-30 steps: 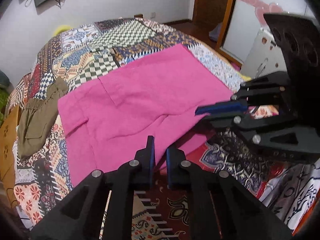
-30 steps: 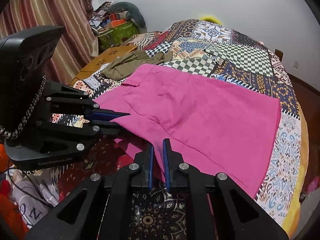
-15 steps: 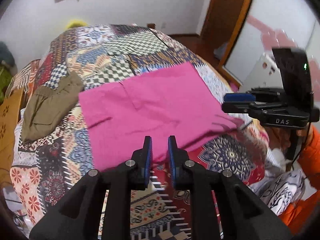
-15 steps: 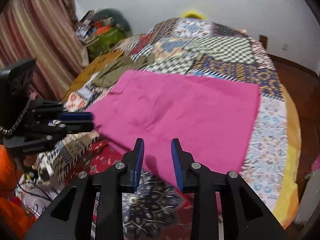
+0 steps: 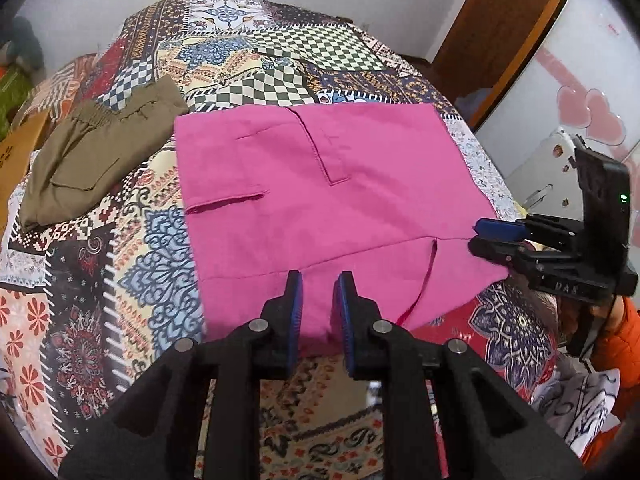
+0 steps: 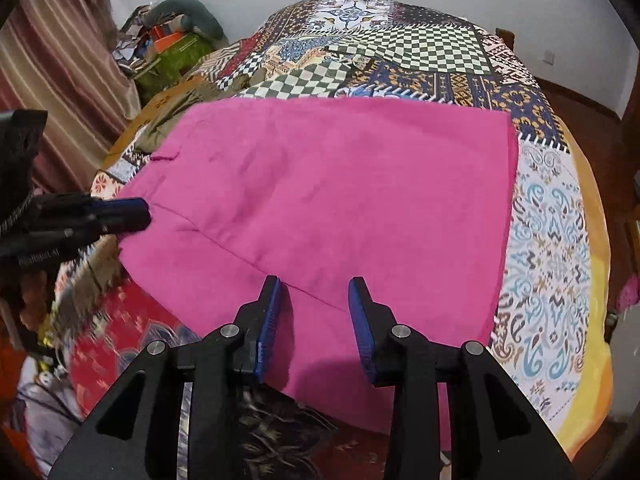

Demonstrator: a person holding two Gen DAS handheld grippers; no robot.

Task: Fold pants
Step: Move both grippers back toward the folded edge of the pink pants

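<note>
Patchwork bed [image 5: 248, 52] is covered mid-way by flat pink pants [image 5: 320, 200]; olive shorts [image 5: 92, 160] lie beside. Left claw [image 5: 319, 292] and right claw [image 6: 314, 300] are held released above near hem, nothing gripped.

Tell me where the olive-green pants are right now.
In the left wrist view, the olive-green pants lie folded on the patchwork bedspread, at the far left, just beside the pink pants.
</note>
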